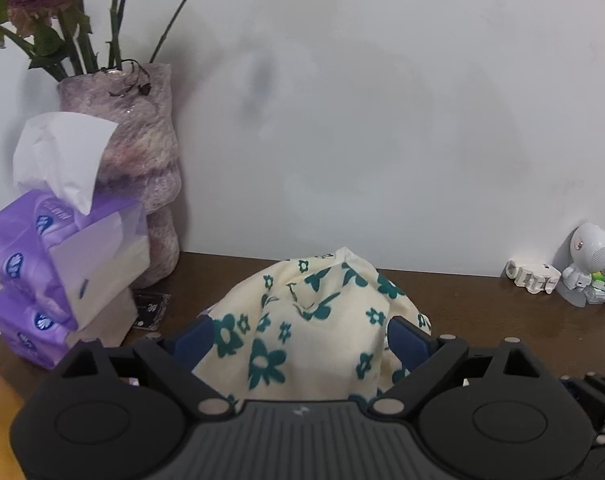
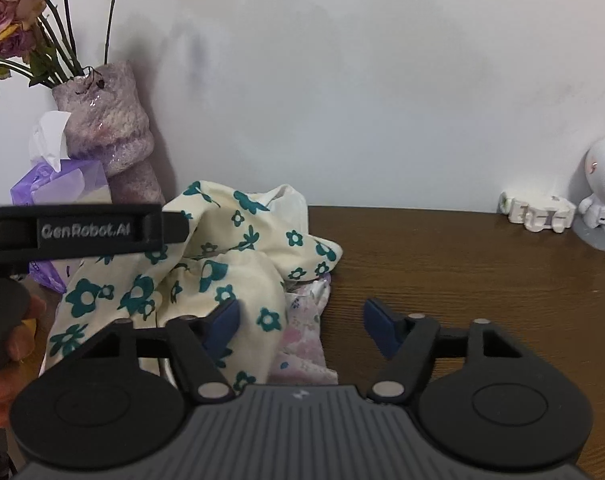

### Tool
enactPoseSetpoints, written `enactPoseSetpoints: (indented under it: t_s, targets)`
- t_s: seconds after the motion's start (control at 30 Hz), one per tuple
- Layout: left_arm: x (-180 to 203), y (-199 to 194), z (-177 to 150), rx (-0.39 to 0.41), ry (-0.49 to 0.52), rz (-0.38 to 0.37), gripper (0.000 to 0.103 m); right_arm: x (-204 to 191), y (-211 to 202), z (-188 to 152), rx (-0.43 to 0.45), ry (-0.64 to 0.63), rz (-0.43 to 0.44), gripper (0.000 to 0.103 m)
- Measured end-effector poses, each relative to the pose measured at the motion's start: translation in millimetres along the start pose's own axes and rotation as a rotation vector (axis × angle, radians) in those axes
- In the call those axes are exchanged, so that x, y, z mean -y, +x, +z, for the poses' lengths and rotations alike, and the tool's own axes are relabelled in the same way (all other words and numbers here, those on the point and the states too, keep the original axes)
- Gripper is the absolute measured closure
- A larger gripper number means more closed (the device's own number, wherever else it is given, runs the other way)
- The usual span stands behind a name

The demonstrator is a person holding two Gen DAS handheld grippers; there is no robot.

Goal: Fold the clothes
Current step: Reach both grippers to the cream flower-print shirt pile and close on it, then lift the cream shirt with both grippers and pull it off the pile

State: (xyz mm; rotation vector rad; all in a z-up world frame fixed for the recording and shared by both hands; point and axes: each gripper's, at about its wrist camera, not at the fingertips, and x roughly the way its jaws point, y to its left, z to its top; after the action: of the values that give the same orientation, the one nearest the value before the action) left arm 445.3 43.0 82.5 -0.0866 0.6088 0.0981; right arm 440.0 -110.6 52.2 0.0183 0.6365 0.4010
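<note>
right now i am holding my left gripper [image 1: 302, 334] wide apart around the bunched floral garment [image 1: 306, 320] on the table [image 1: 482, 320], while my right gripper [image 2: 300, 326] is hovering open, the garment lying against its left finger

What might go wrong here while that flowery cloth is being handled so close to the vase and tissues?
The floral garment lies bunched right beside the vase and the stacked tissue packs; pulling it out flat could drag or tip them.

A pink patterned cloth lies under it, so the open right tool might pinch both layers at once.

The left tool has cloth bulging between its fingers, so the fold may start crooked.
</note>
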Motion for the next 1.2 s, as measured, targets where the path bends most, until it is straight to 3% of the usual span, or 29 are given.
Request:
enactPoseSetpoints:
  t_s: [0.03,0.17,0.23,0.47,0.67,0.83,1.03,1.2]
  targets:
    - [1.5,2.7,0.7,-0.003,0.005,0.004,0.022,1.0,5.2,1.7,-0.004,0.006,0.001,0.050]
    - [3.1,10.0,1.5,-0.029,0.012,-0.035,0.060,0.8,11.0,1.9,-0.008,0.021,0.028,0.073]
    - [2.9,11.8,1.2,-0.038,0.018,-0.058,0.069,-0.5,10.1,1.6,-0.007,0.017,0.041,0.087]
    - [-1.6,8.7,3.4,-0.036,0.046,-0.076,0.091,-1.6,6.3,5.7,-0.018,0.024,0.085,0.096]
    - [-8.6,-1.3,13.3,-0.015,0.029,-0.083,0.094,-2.2,-8.2,13.5,0.036,0.024,0.090,0.102]
    - [-4.3,-28.6,28.9,0.050,0.045,-0.091,0.095,2.3,-43.8,31.8,0.120,0.033,0.067,0.102]
    - [7.5,-95.4,53.3,0.178,0.059,-0.144,0.096,10.4,-91.4,54.7,0.225,0.052,0.038,0.102]
    - [17.6,-172.3,57.3,0.305,0.064,-0.207,0.096,34.7,-168.8,66.2,0.345,0.079,-0.004,0.102]
